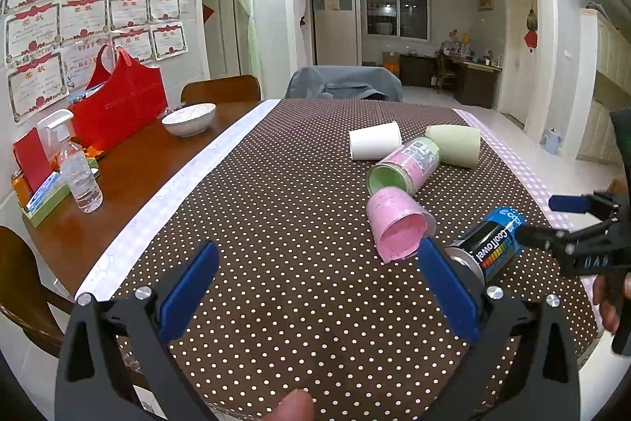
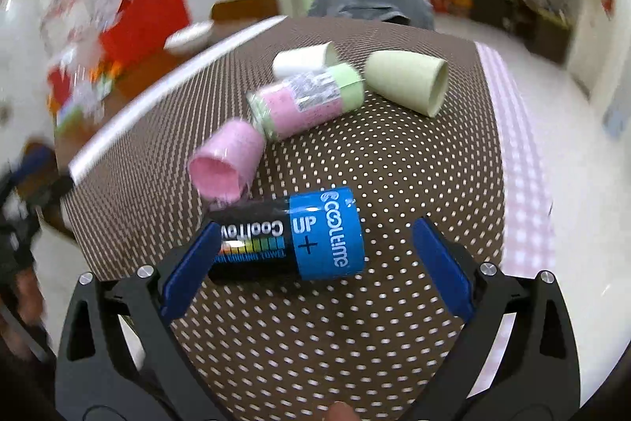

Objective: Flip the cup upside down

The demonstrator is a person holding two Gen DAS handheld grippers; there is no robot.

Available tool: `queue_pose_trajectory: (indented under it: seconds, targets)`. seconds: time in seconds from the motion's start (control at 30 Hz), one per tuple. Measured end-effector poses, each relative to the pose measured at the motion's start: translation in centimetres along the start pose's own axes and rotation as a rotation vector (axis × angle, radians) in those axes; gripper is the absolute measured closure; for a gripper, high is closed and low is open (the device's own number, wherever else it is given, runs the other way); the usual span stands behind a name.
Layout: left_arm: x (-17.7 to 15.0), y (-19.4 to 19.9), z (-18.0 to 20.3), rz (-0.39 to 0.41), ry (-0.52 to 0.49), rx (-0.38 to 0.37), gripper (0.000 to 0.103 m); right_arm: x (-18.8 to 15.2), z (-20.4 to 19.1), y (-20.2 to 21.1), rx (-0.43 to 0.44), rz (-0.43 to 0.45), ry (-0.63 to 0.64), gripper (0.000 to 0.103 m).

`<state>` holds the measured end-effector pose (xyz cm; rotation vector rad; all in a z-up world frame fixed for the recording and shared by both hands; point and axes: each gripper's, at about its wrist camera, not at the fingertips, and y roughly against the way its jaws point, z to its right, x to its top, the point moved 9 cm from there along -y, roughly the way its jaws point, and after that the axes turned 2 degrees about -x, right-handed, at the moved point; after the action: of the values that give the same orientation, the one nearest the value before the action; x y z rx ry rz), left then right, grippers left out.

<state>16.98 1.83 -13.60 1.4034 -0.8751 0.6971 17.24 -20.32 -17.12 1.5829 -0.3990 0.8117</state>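
Several containers lie on their sides on the dotted brown tablecloth: a white cup, a pale green cup, a pink-and-green canister, a pink cup and a black-and-blue can. My left gripper is open and empty, low over the cloth, left of the pink cup. My right gripper is open around the black-and-blue can, not touching it; the pink cup lies just beyond. The right gripper also shows in the left wrist view.
On bare wood at left stand a spray bottle, a white bowl and a red bag. Chairs stand at the far edge. The table's right edge drops to the floor.
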Motion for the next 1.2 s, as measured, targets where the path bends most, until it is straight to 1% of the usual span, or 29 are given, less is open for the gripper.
queue_pose_trajectory:
  seconds: [0.17, 0.3, 0.4, 0.5, 0.7, 0.8, 0.93, 1.07, 1.13, 1.17, 1.2]
  targets:
    - [0.0, 0.0, 0.2, -0.002, -0.007, 0.003, 0.004, 0.0, -1.7, -0.3, 0.008, -0.030, 0.192, 0.007]
    - [0.1, 0.0, 0.1, -0.002, -0.012, 0.008, 0.004, -0.4, -3.2, -1.4, -0.006, -0.084, 0.413, 0.008]
    - [0.1, -0.3, 0.0, -0.010, -0.013, 0.015, 0.004, -0.6, -4.0, -1.9, -0.012, -0.107, 0.528, 0.008]
    - [0.0, -0.3, -0.1, -0.013, -0.017, 0.020, 0.004, -0.9, -5.1, -2.8, 0.005, -0.138, 0.644, 0.008]
    - [-0.1, -0.6, -0.2, -0.020, -0.016, 0.024, 0.004, -1.6, -6.5, -4.4, 0.022, -0.202, 0.794, 0.008]
    - [-0.3, -1.0, -0.3, -0.030, -0.013, 0.025, 0.004, -2.1, -6.8, -5.4, 0.024, -0.257, 0.883, 0.008]
    - [-0.6, -1.4, -0.6, -0.038, -0.009, 0.027, 0.004, -2.2, -7.2, -6.9, 0.024, -0.326, 0.971, 0.008]
    - [-0.7, -1.7, -0.9, -0.043, -0.002, 0.028, 0.004, -2.2, -7.7, -8.4, 0.030, -0.376, 1.014, 0.008]
    - [-0.6, -1.8, -1.1, -0.043, 0.002, 0.030, 0.004, -2.2, -8.1, -9.1, 0.041, -0.393, 1.020, 0.010]
    - [-0.6, -1.8, -1.2, -0.043, 0.005, 0.031, 0.004, -2.2, -8.1, -9.2, 0.051, -0.399, 1.018, 0.011]
    - [-0.5, -1.8, -1.3, -0.042, 0.007, 0.031, 0.004, -2.2, -8.3, -9.4, 0.062, -0.406, 1.014, 0.016]
